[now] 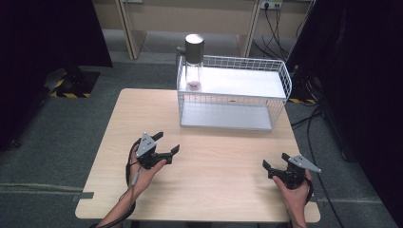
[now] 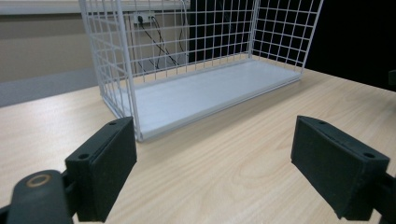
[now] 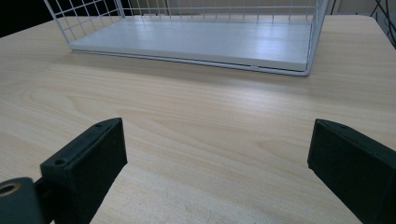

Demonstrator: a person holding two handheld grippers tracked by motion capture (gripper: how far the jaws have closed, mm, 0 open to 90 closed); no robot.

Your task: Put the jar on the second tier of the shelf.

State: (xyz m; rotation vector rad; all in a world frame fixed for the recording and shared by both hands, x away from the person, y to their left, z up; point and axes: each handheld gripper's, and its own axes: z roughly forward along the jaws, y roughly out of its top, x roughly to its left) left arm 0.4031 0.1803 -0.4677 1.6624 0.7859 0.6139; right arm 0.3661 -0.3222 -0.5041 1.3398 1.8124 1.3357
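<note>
Holding my left hand-held gripper (image 1: pixel 166 142) and right hand-held gripper (image 1: pixel 274 160) low over the table (image 1: pixel 214 161), jaws open, nothing between them — the bottle (image 1: pixel 194 61) stands upright on the wire rack's (image 1: pixel 233 90) top shelf, well apart. Best approach, I judge: level, squarely at its clear body.

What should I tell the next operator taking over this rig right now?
Left gripper: open, empty, low over the table at front left.
Right gripper: open, empty, at front right.
Wire rack: at the table's far edge, lower shelf bare.
Bottle with grey cap: upright on the rack's top shelf, left end.
Done: nothing gripped yet.
Left: probably reaching for the bottle or rack.
</note>
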